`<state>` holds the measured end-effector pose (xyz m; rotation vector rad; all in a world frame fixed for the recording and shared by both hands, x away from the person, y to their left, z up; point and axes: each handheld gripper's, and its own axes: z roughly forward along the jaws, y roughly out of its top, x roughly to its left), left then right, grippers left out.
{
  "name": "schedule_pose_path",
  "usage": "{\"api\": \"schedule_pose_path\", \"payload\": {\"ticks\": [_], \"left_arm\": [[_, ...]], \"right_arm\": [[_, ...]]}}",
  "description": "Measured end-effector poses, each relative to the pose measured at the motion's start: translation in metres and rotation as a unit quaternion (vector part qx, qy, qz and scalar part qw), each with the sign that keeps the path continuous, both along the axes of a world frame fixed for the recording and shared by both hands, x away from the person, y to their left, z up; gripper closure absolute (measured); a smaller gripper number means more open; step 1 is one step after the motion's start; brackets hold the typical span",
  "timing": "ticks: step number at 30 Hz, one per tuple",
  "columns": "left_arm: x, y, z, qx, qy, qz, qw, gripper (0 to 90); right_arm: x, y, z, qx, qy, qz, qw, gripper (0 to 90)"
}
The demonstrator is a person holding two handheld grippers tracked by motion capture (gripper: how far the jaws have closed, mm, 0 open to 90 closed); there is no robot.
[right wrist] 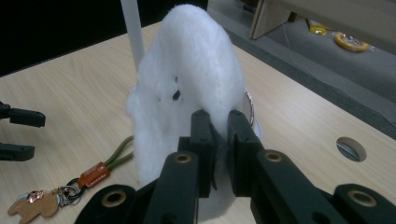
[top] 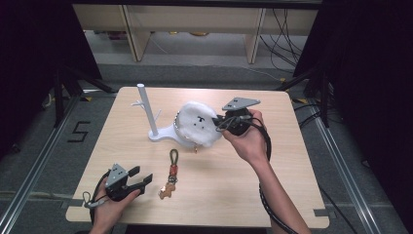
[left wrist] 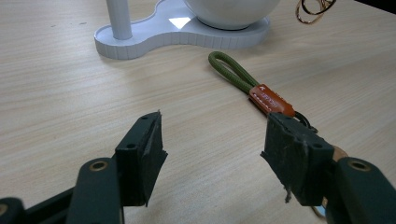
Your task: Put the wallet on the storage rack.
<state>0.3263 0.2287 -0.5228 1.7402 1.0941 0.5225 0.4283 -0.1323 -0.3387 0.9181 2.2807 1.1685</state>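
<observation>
Right gripper point(right wrist: 219, 126) has its jaws clamped on the edge of the white fluffy toy point(top: 197, 123), just above the white stand point(top: 160, 134) with its upright post. Near it on the table point(top: 292, 161) lies a green keychain point(top: 172, 168). Left gripper point(left wrist: 212, 154) rests on the table beside this keychain, jaws wide apart, holding nothing.

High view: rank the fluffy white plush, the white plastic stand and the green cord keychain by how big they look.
1. Fluffy white plush and white plastic stand: too close to rank, as the plush hides part of the stand's base.
2. Green cord keychain: plainly smallest.
</observation>
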Motion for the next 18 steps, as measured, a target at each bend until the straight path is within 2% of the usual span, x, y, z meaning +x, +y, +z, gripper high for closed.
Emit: {"api": "schedule_pose_path", "payload": {"ticks": [1, 2, 5, 9, 10, 11, 13, 14, 17, 18], "left_arm": [[-0.0001, 0.0001, 0.0, 0.0, 0.001, 0.001, 1.0, 36.5], [-0.0002, -0.0001, 0.0, -0.002, 0.0, 0.001, 1.0, 36.4], [-0.0002, -0.0001, 0.0, -0.002, 0.0, 0.001, 1.0, 36.5], [-0.0002, -0.0001, 0.0, -0.001, 0.0, 0.001, 1.0, 36.5], [-0.0002, -0.0001, 0.0, -0.002, 0.0, 0.001, 1.0, 36.5], [-0.0003, 0.0, 0.0, -0.001, 0.0, 0.001, 1.0, 36.5], [-0.0003, 0.0, 0.0, -0.002, 0.0, 0.001, 1.0, 36.5], [-0.0002, -0.0001, 0.0, -0.002, 0.0, 0.001, 1.0, 36.4], [-0.0001, 0.0001, 0.0, -0.001, 0.001, 0.001, 1.0, 36.4], [0.0001, 0.0003, 0.0, 0.0, 0.001, 0.001, 1.0, 36.4]], "right_arm": [[0.0012, -0.0001, 0.0005, -0.003, -0.005, 0.004, 1.0, 83.5], [0.0017, 0.0009, 0.0004, 0.004, -0.003, 0.002, 1.0, 83.5], [0.0025, 0.002, 0.0018, 0.005, -0.001, -0.002, 1.0, 83.5], [0.0054, 0.003, 0.0018, 0.004, -0.016, 0.0, 0.9999, 83.5], [0.0059, 0.0027, 0.0028, 0.001, -0.01, 0.005, 0.9999, 83.5], [0.0049, 0.0031, 0.0034, 0.003, -0.006, -0.004, 1.0, 83.5], [0.0054, 0.0038, 0.0038, 0.003, -0.006, -0.004, 1.0, 83.5], [0.008, 0.004, 0.0037, 0.002, -0.016, 0.002, 0.9999, 83.5], [0.0082, 0.0052, 0.0039, 0.008, -0.006, 0.001, 1.0, 83.5], [0.01, 0.0046, 0.0044, 0.0, -0.015, 0.001, 0.9999, 83.5]]}}
